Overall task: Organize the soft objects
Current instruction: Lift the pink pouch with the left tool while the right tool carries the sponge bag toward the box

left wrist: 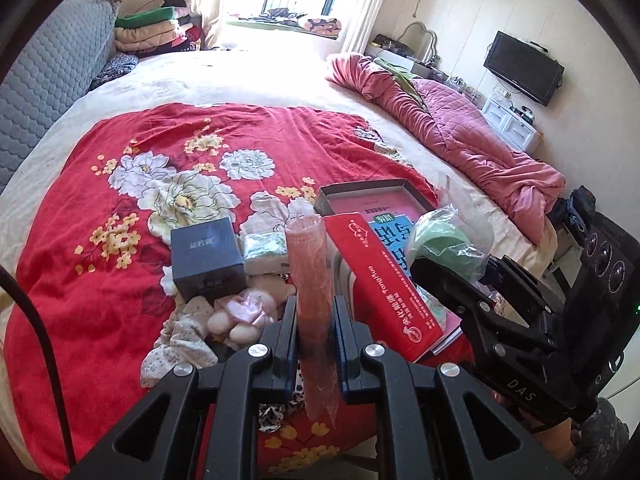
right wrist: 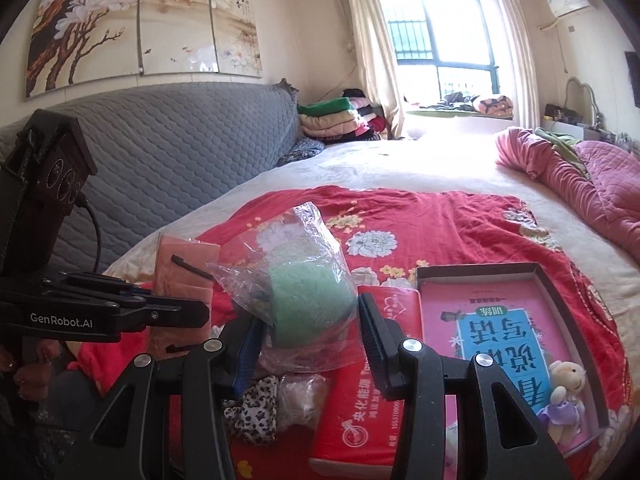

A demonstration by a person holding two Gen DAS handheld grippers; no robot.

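Clamped flat in my left tool (left wrist: 316, 344), the pink bagged cloth (left wrist: 310, 280) hangs limp above the bed (left wrist: 240, 76), while my right tool (right wrist: 310, 336) squeezes the slippery bagged green sponge (right wrist: 312, 300), best gripped at its soft middle.

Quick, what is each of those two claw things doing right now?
Left gripper: shut on a flat pink packet in clear plastic wrap.
Right gripper: closed on a clear plastic bag with a soft green ball inside.

Book (right wrist: 504, 328) in tray (right wrist: 476, 270), tissue box (right wrist: 360, 412) left of it, both on quilt (right wrist: 440, 216)
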